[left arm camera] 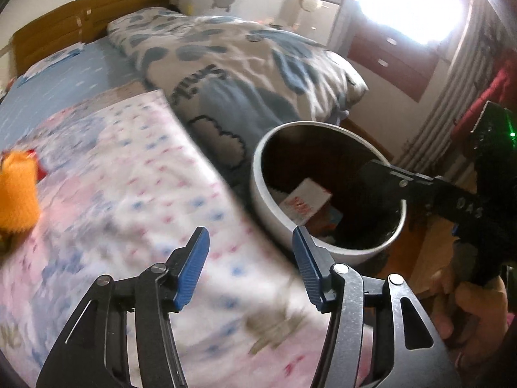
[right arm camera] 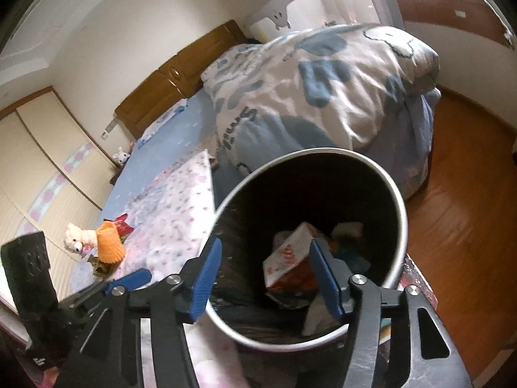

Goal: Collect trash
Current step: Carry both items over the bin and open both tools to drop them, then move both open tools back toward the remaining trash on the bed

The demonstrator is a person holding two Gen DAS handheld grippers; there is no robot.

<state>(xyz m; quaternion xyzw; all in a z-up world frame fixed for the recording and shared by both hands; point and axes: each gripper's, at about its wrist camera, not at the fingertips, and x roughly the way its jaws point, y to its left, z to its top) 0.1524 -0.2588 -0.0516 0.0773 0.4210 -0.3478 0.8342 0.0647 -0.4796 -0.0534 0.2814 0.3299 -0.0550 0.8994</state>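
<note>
1. The trash bin (right arm camera: 310, 249), round with a white rim and a dark inside, stands on the wooden floor (right arm camera: 458, 213) just beside the near right edge of the bed (left arm camera: 64, 90).
2. Inside it lies a white carton with red print (right arm camera: 287, 252) on top of other mixed rubbish.
3. The right gripper (right arm camera: 265, 278) hangs over the bin's mouth with its blue-padded jaws spread wide and nothing between them.
4. The left gripper (left arm camera: 250, 268) is over the pink patterned blanket (left arm camera: 135, 194), jaws likewise wide apart and empty.
5. At the blanket's left edge sit an orange ribbed cup (right arm camera: 110, 242), a red wrapper (right arm camera: 121, 223) behind it and a small white plush toy (right arm camera: 76, 239).
6. A blue-and-white duvet (right arm camera: 310, 97) is heaped on the far side of the bed.
</note>
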